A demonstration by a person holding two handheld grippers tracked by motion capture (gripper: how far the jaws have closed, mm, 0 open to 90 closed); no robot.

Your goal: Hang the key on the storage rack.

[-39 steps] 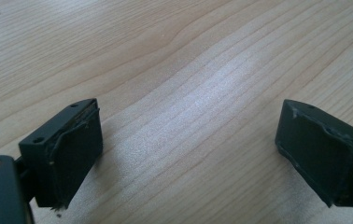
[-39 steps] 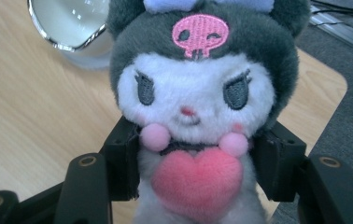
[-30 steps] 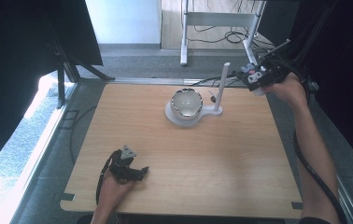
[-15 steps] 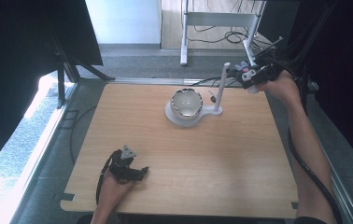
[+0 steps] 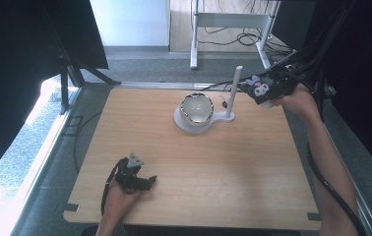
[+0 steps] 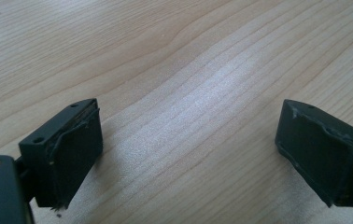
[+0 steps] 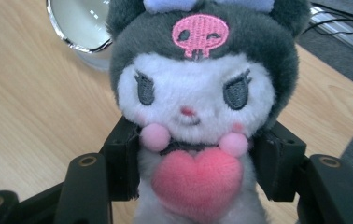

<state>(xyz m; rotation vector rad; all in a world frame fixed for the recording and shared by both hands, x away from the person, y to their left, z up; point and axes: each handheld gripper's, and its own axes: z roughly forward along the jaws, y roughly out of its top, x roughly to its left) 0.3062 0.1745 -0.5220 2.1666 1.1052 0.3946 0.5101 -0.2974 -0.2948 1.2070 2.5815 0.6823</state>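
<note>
right gripper (image 7: 193,186) clamped on plush toy (image 7: 193,107), raised at far right table edge beside white post (image 5: 234,91). left gripper (image 6: 188,154) jaws apart, resting on table (image 5: 223,167), idle. pickup done; placing left, likely into bowl (image 5: 197,108) on stand.

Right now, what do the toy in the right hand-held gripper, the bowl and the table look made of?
Plush toy: soft fuzzy fabric, pile fibres visible, embroidered eyes and pink skull, stuffed pink heart.
Bowl: pale glossy inside with a bright reflective rim; probably glazed ceramic or metal, hard to say.
Table: light wood or wood-look laminate, matte, with grain lines running across it.
</note>
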